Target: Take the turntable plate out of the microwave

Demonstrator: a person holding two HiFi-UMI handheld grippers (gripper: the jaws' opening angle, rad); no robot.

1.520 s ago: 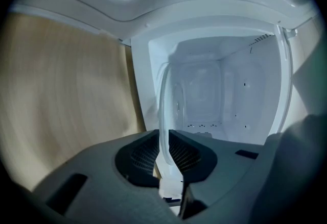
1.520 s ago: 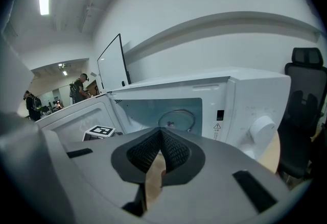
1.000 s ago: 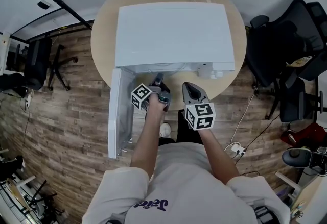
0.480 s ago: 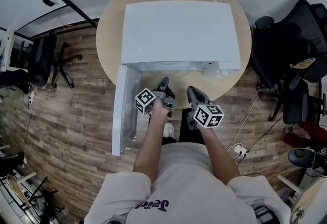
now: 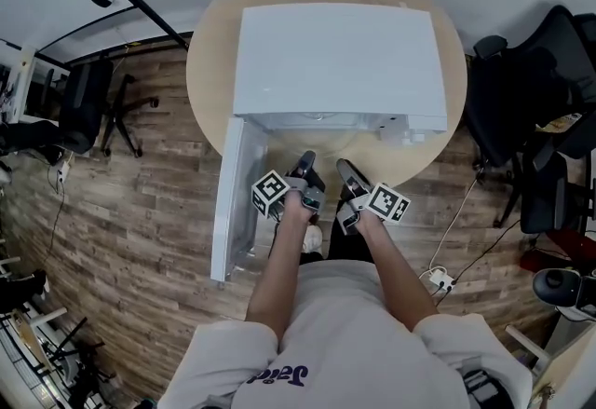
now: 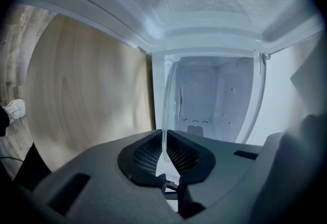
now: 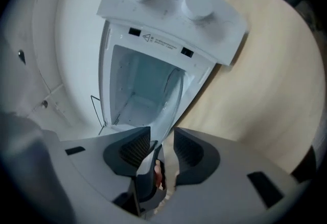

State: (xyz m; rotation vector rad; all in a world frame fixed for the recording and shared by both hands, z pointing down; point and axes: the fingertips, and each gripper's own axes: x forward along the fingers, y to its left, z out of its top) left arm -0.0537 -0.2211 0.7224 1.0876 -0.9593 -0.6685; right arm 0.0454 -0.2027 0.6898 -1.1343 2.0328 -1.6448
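Two grippers work at the mouth of the white microwave [image 5: 335, 53], which stands on a round wooden table [image 5: 209, 72] with its door [image 5: 237, 202] swung out to my left. My left gripper [image 6: 164, 149] is clamped on the rim of the glass turntable plate [image 6: 164, 110]. I see the plate edge-on from there, a thin clear line rising from between the pads toward the cavity [image 6: 209, 100]. My right gripper [image 7: 162, 146] is opening: its jaws stand apart with the plate's rim between them, close against one pad and clear of the other. The plate hangs in front of the microwave's opening in the left gripper's hold. I cannot tell whether its far edge has cleared the cavity.
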